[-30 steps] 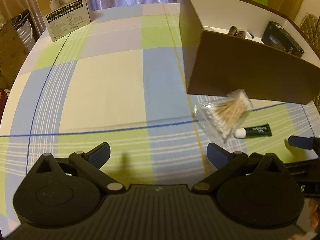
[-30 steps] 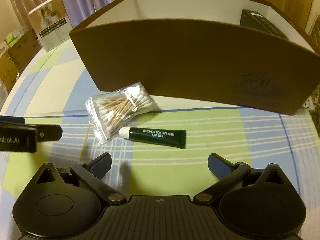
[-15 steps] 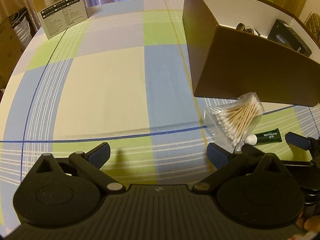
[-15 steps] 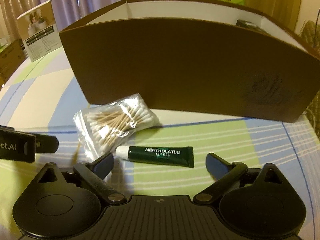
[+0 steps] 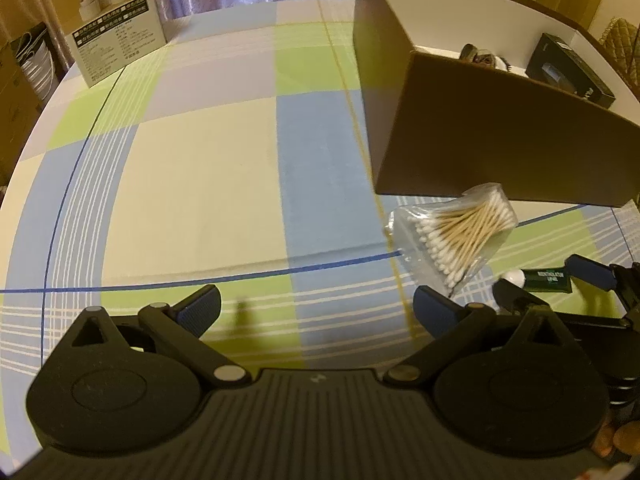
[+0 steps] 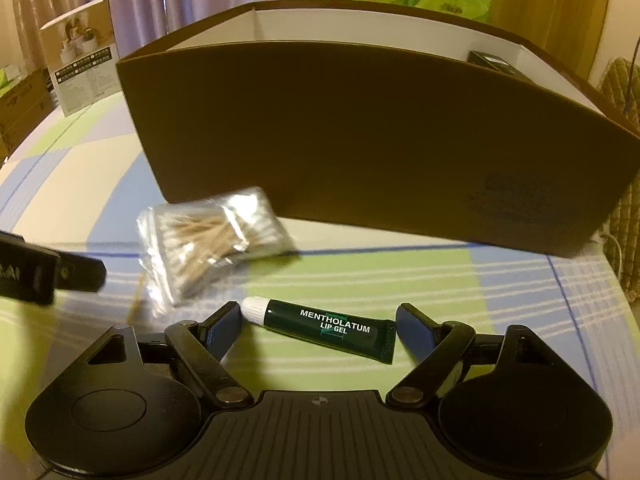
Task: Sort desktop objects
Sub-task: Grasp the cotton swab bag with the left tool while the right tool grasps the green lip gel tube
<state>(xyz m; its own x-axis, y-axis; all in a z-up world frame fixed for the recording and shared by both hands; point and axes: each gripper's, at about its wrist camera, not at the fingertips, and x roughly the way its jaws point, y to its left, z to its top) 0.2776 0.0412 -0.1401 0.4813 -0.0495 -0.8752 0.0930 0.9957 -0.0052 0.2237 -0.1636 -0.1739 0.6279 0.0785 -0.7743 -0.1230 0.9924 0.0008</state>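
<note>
R claw (image 6: 318, 330) spread wide w/ lip gel tube (image 6: 326, 330) lying btwn its fingers on the tabletop (image 5: 192, 184), not gripped, swab bag (image 6: 212, 240) just beside near the brown box (image 6: 380, 140) front wall; L claw (image 5: 316, 306) also apart, over bare cloth w/ open room left.

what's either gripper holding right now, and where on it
Nothing is held. The right gripper is open astride the lip gel tube; the left gripper is open over bare cloth.
</note>
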